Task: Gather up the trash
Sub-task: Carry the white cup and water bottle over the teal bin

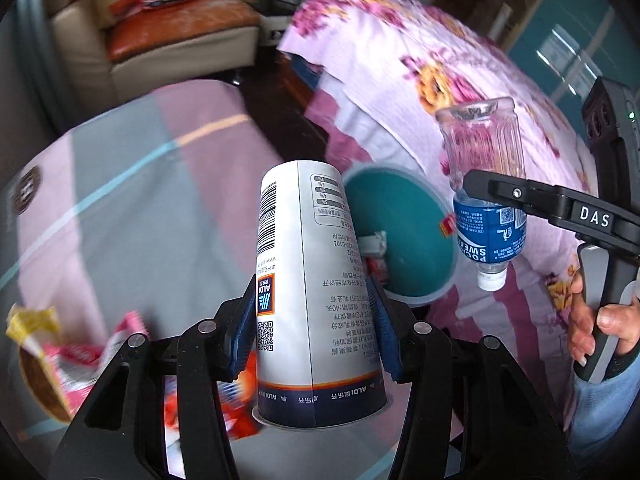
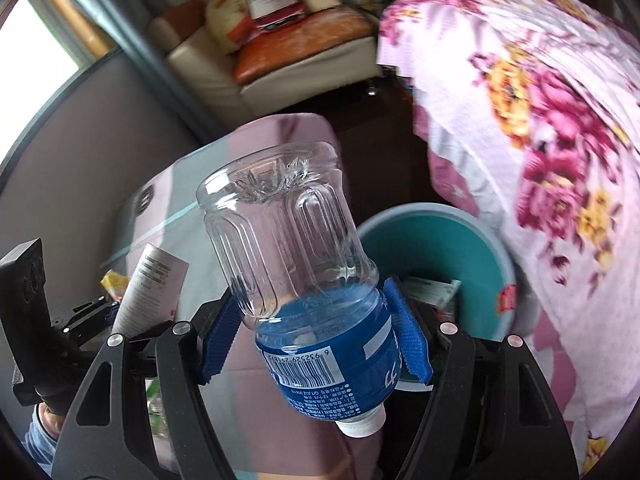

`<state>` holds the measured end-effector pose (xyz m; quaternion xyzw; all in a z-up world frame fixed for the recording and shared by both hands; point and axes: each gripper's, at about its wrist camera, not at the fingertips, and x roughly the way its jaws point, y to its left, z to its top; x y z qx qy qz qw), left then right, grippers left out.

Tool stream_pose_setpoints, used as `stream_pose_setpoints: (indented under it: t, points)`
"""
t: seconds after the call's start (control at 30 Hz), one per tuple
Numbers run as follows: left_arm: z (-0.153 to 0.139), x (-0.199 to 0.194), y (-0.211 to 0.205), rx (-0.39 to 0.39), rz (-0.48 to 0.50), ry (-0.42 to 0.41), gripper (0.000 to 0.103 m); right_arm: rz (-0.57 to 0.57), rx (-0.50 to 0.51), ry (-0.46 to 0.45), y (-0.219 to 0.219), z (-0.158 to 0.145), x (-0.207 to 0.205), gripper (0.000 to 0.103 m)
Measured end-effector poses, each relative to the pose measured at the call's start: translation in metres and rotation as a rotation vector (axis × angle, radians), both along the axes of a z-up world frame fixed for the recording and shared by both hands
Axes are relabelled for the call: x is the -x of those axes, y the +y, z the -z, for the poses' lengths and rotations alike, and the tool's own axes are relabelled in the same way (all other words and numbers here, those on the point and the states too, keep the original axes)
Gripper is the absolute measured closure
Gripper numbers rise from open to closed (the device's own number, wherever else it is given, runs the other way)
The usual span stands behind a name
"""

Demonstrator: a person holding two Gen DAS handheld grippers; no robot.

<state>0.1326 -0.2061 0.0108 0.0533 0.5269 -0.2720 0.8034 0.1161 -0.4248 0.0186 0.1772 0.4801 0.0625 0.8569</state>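
Note:
My left gripper is shut on a white paper cup with printed text, held upside down, its rim toward the camera. My right gripper is shut on a clear plastic bottle with a blue label, held cap-down. In the left wrist view the same bottle hangs at the right in the right gripper, a hand on the handle. A teal bin with a grey rim stands below both, several wrappers inside. In the right wrist view the bin lies just beyond the bottle, and the cup shows at left.
A flowered pink quilt lies right of the bin. A striped pink and grey cloth covers the surface at left, with red and yellow wrappers on it. A cream and orange sofa stands behind, across dark floor.

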Motion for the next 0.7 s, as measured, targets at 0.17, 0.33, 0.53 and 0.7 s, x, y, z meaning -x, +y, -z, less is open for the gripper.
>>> stream_pose_setpoints:
  t: [0.17,0.33,0.53,0.7]
  points:
    - [0.020,-0.005,-0.044,-0.026,0.055,0.040,0.051,0.075,-0.027,0.015,-0.041,0.015,0.012,0.036]
    - [0.039,-0.008,-0.079,-0.052,0.100,0.067,0.051,0.119,-0.048,0.042,-0.066,0.028,0.018,0.036]
    - [0.059,-0.014,-0.108,-0.067,0.130,0.098,0.051,0.151,-0.063,0.066,-0.082,0.042,0.018,0.036]
    - [0.068,-0.016,-0.118,-0.056,0.123,0.115,0.042,0.156,-0.062,0.081,-0.088,0.049,0.017,0.036]
